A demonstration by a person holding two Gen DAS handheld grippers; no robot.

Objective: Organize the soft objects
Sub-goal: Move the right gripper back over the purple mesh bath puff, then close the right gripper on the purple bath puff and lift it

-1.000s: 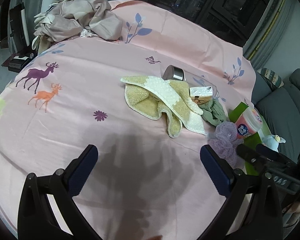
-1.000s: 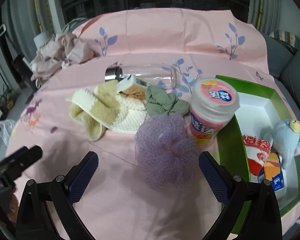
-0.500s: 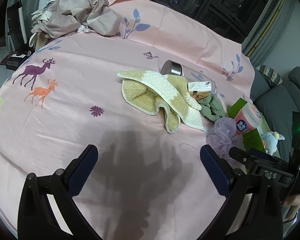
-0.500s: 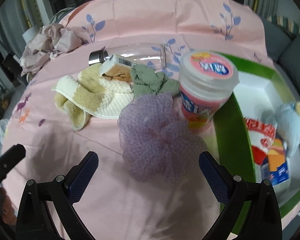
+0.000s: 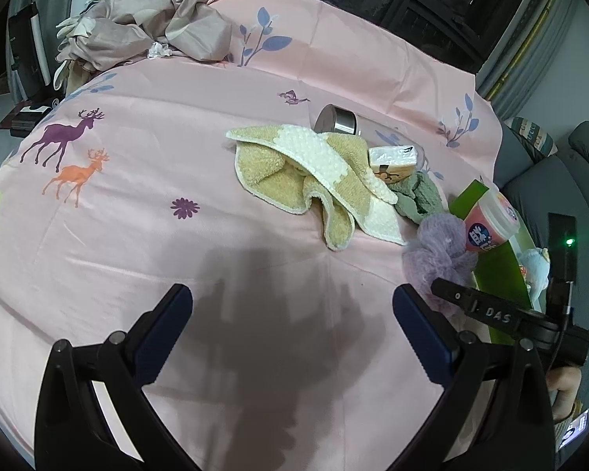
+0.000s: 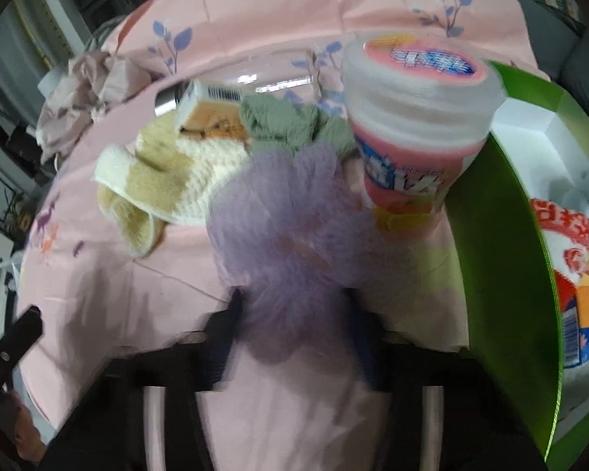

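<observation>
A purple mesh bath puff [image 6: 290, 243] lies on the pink sheet and also shows in the left wrist view [image 5: 438, 251]. My right gripper [image 6: 294, 314] is around its near end, jaws closing on it; the frame is blurred. Behind it lie a yellow-and-white towel [image 6: 165, 180], also in the left wrist view [image 5: 314, 168], and a green cloth [image 6: 290, 125]. My left gripper [image 5: 292, 310] is open and empty over bare sheet.
A pink-lidded jar [image 6: 412, 117] stands next to the puff. A green box [image 6: 502, 243] at the right holds a plush toy and packets. A small carton [image 5: 392, 157], a metal-capped bottle [image 5: 339, 121] and a heap of beige clothes [image 5: 145, 31] lie further back.
My right gripper has moved forward onto the purple puff and its jaws have drawn in around it. My left gripper has barely moved and stays open.
</observation>
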